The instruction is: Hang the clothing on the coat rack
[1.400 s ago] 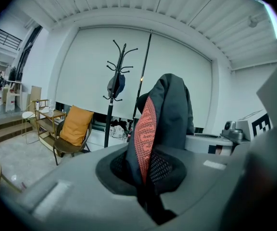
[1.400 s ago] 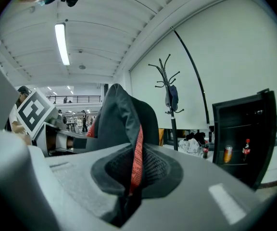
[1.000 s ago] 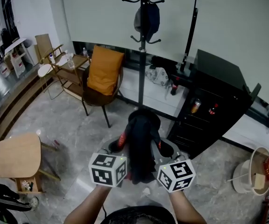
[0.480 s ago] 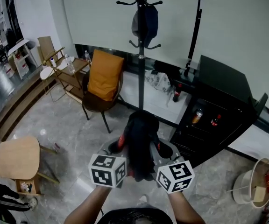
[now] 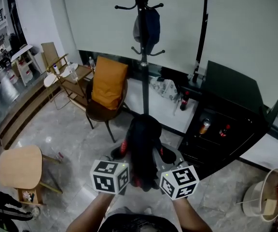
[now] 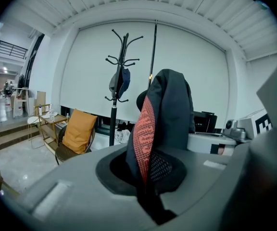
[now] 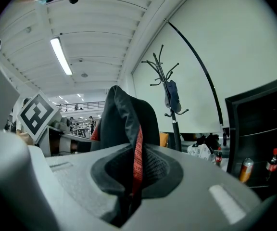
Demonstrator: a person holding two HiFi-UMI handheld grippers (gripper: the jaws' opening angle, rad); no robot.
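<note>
A dark garment with red trim [image 5: 144, 149] is bunched between my two grippers, held up in front of me. My left gripper [image 5: 125, 164] is shut on the garment [image 6: 162, 124] and my right gripper [image 5: 164, 164] is shut on its other side [image 7: 126, 129]. The black coat rack [image 5: 143, 47] stands straight ahead against the pale wall, some way beyond the garment. A dark cap or bag [image 5: 146, 25] hangs on one of its hooks. The same rack shows in the left gripper view [image 6: 117, 81] and the right gripper view [image 7: 169, 95].
A chair with an orange cushion [image 5: 107, 83] stands left of the rack. A black cabinet [image 5: 226, 115] with cans and bottles is to the right. A small round wooden table [image 5: 18, 161] sits at the left, a bin [image 5: 267, 192] at the far right.
The view has tilted up and drawn closer to the coat rack. Both grippers keep their hold on the garment, raised slightly.
</note>
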